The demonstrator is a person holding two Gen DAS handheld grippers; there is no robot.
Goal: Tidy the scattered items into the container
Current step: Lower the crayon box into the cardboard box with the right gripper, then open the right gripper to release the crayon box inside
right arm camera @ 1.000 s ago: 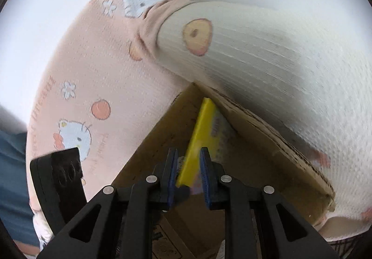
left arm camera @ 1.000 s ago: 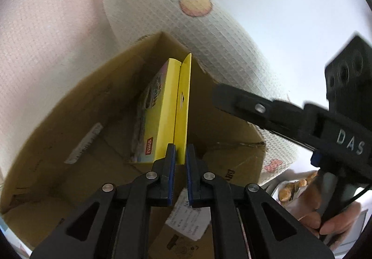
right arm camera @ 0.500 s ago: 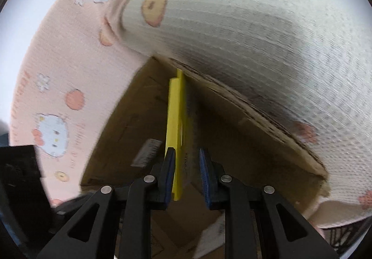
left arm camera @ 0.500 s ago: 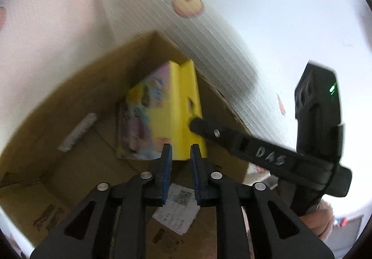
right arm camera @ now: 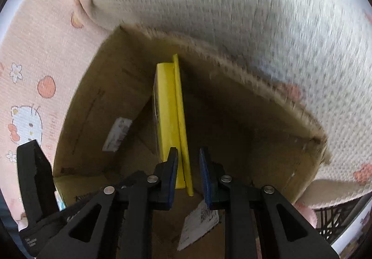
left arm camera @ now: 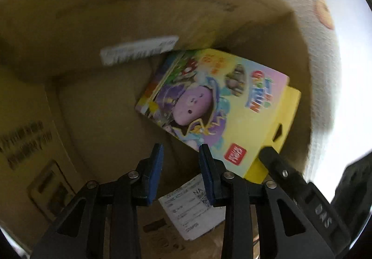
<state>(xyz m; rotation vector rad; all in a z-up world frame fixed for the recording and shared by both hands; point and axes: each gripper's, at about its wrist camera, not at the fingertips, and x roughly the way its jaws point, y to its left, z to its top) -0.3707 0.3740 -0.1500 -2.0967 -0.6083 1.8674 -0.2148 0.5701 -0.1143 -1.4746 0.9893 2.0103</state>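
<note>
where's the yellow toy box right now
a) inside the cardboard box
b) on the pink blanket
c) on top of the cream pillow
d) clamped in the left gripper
a: the toy box sits within the cardboard box walls, and the left gripper is open with nothing between its fingers.

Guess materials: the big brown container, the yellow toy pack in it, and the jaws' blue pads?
Container: corrugated cardboard, matte brown; fluted top edge and stuck-on paper labels show it.
Toy pack: printed paperboard, probably lightly glossy; colour artwork, a flat yellow hang tab with a punched slot.
Pads: look like matte blue rubber or foam on black, likely plastic, jaws; the exact material is unclear.
</note>
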